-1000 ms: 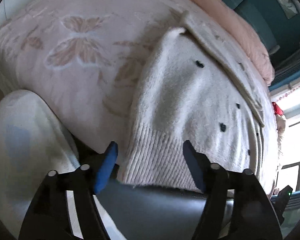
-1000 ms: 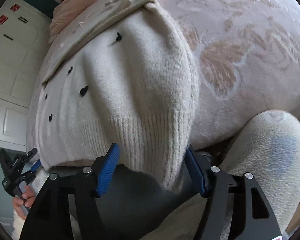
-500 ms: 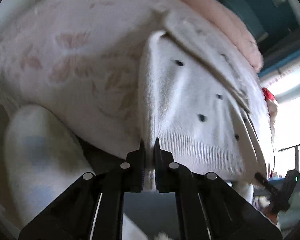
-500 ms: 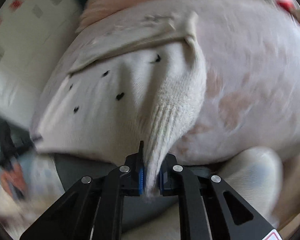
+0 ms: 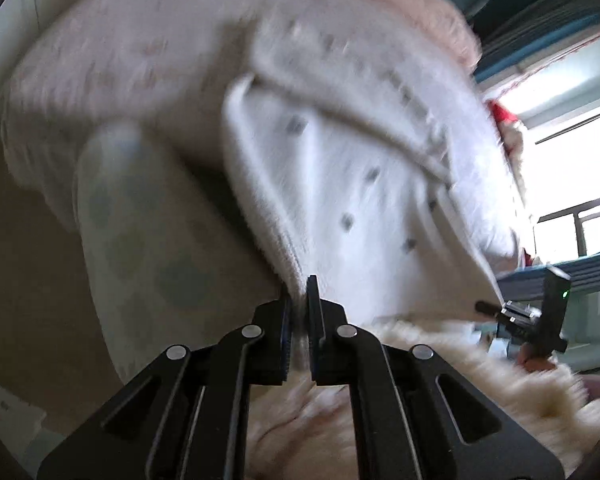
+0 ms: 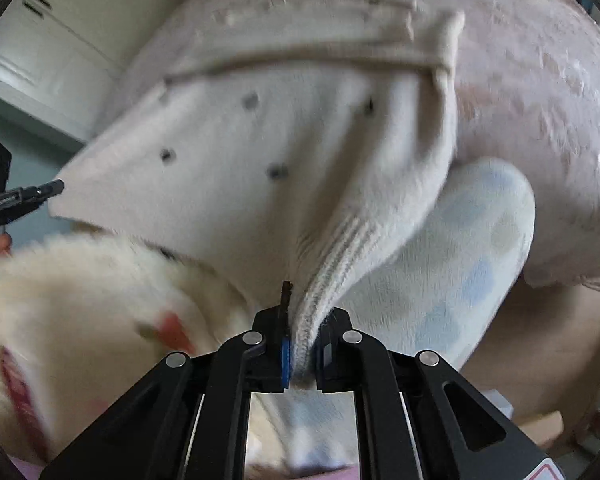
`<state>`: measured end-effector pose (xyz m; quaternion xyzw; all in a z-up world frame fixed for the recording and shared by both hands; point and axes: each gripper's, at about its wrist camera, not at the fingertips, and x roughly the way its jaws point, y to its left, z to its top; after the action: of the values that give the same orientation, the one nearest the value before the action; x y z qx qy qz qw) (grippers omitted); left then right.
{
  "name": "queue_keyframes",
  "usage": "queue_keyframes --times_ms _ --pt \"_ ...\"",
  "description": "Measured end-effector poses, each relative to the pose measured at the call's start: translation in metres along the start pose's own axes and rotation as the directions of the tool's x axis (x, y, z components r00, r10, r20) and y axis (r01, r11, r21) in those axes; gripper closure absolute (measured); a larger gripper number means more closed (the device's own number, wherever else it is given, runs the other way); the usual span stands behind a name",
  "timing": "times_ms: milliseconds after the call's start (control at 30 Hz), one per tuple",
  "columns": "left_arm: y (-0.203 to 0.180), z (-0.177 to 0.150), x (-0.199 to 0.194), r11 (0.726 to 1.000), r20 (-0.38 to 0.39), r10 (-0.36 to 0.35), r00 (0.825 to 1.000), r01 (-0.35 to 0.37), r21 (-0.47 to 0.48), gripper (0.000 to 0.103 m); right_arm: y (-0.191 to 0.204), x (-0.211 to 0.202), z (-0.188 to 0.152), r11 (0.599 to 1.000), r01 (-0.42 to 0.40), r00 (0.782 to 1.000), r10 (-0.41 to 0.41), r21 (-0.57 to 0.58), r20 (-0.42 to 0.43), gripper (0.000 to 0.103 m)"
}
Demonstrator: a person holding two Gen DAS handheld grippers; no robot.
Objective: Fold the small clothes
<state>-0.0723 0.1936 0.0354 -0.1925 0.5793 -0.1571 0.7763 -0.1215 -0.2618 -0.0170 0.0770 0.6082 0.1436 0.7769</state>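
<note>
Home bedroom setting.
A pink patterned bedspread [image 6: 540,80] is covering a bed; white panelled cupboards [image 6: 60,52] and a window [image 5: 580,232] are showing behind.

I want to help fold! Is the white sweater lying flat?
No, not flat. Both claws pinch the sweater's ribbed hem, and the cloth hangs stretched between them above the bed.

A bed covered with a pale pink plush blanket [image 6: 540,80] carries a cream knitted sweater with small dark dots [image 6: 260,140], its far part lying on the blanket, its ribbed hem raised off it.
</note>
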Motion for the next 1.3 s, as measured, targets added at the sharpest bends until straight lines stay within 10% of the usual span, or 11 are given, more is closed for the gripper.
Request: queue_keyframes --times_ms 233,367,433,500,667,767,933,1033,1067,1300 --pt "-0.032 0.156 0.021 0.997 0.298 0.037 0.954 -0.055 0.054 0.096 -0.055 -0.032 0.149 0.995 -0.002 0.934 -0.033 0.096 0.356 0.095" --pt "-0.025 0.234 0.098 0.988 0.326 0.14 0.935 -0.154 0.018 0.084 -0.095 0.017 0.215 0.979 0.029 0.9 -0.113 0.201 0.421 0.072" --pt "-0.009 0.247 0.136 0.976 0.326 0.216 0.92 -0.215 -0.04 0.064 -0.108 0.043 0.224 0.943 0.155 0.861 -0.275 0.293 0.428 0.046" --pt "0.007 0.248 0.157 0.957 0.312 0.289 0.905 -0.278 -0.081 0.061 -0.115 0.056 0.222 0.908 0.227 0.831 -0.369 0.353 0.415 0.046" --pt "0.028 0.234 0.154 0.981 0.353 0.189 0.916 -0.159 -0.112 0.024 -0.116 0.062 0.197 0.918 0.154 0.83 -0.321 0.365 0.457 0.024" --pt "0.019 0.243 0.167 0.983 0.335 0.18 0.925 -0.162 -0.08 0.021 -0.124 0.07 0.203 0.919 0.147 0.835 -0.313 0.365 0.453 0.022" --pt "0.009 0.263 0.214 0.987 0.22 0.163 0.962 -0.158 -0.043 0.028 -0.142 0.098 0.227 0.91 0.077 0.882 -0.253 0.408 0.399 0.023" --pt "0.008 0.266 0.236 0.983 0.157 0.182 0.971 -0.181 -0.019 0.082 -0.139 0.113 0.234 0.931 0.042 0.918 -0.179 0.363 0.353 0.094" --pt "0.007 0.265 0.237 0.982 0.152 0.185 0.971 -0.186 -0.008 0.093 -0.135 0.116 0.234 0.937 0.042 0.93 -0.163 0.346 0.33 0.096" --pt "-0.012 0.285 0.167 0.994 0.315 0.09 0.945 -0.102 0.022 0.096 -0.113 0.028 0.246 0.952 -0.052 0.815 -0.134 0.301 0.564 0.096"
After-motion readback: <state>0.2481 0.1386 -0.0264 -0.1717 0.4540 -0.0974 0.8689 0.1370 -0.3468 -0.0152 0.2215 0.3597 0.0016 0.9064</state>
